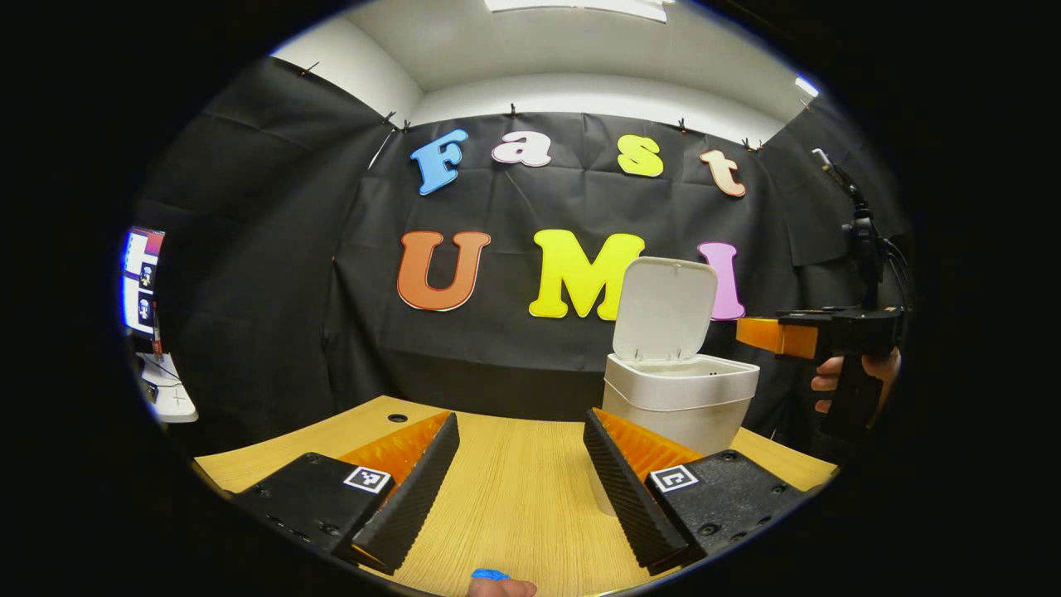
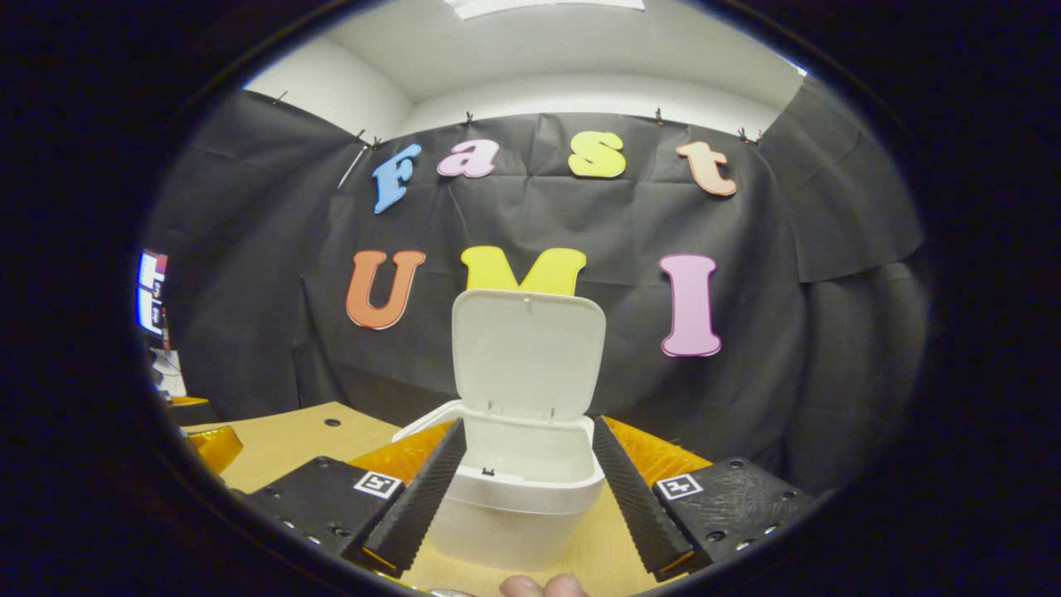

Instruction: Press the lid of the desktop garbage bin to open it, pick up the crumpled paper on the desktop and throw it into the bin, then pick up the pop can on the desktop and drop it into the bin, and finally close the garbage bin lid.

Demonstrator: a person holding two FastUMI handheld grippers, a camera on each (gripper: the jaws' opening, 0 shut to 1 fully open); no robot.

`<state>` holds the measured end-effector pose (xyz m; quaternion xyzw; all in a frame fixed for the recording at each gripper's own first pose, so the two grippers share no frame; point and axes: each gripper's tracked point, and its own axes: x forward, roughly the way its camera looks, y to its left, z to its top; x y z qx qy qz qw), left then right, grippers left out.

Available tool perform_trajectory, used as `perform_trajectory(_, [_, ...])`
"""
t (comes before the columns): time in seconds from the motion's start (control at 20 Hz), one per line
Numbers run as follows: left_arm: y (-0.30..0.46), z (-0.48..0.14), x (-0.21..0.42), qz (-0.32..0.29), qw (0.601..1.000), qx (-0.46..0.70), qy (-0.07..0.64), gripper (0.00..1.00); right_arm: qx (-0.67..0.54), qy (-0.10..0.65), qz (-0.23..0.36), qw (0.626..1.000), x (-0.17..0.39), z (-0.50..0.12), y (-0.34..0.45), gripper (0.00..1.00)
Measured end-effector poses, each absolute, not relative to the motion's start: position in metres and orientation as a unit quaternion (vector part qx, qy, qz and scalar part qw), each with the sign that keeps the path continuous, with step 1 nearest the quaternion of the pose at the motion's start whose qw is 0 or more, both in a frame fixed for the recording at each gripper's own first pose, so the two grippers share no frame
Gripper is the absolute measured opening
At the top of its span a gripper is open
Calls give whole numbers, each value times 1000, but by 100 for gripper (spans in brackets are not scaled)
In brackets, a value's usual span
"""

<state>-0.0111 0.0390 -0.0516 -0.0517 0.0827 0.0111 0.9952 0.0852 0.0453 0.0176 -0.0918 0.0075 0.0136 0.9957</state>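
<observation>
In the left gripper view, the left gripper (image 1: 520,485) is nearest, with its two fingers spread wide apart and nothing between them. Under it is the wooden table (image 1: 514,497). A bit farther, on the right, stands the white bin (image 1: 680,398) with its lid (image 1: 665,308) flipped up. Past the bin, a hand (image 1: 833,377) holds the right gripper (image 1: 758,334) up in the air.

In the right gripper view, that gripper (image 2: 524,489) has its fingers wide apart too, holding nothing. The bin (image 2: 518,497) sits just past them, lid (image 2: 527,348) standing up
</observation>
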Motion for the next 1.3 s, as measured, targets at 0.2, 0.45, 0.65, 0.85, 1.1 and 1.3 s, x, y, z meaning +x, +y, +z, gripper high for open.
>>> perform_trajectory(0.2, [47,-61,-22,10,995,-40,91,97,-97,-3,16,995,61,14,41,95])
perform_trajectory(0.45, [52,-78,-36,12,993,-38,110,98,-111,-28,24,993,32,4,36,95])
perform_trajectory(0.65, [61,-105,-55,23,990,-36,132,97,-134,-40,18,990,13,-13,21,97])
perform_trajectory(0.85, [59,-151,-78,25,980,-75,185,98,-115,-45,14,992,-3,-29,8,95])
perform_trajectory(1.1, [57,-205,-103,29,966,-59,250,98,-120,-19,4,993,-12,-68,-6,95])
perform_trajectory(1.3, [56,-235,-108,30,955,-57,288,98,-111,6,6,994,-14,-95,-15,95])
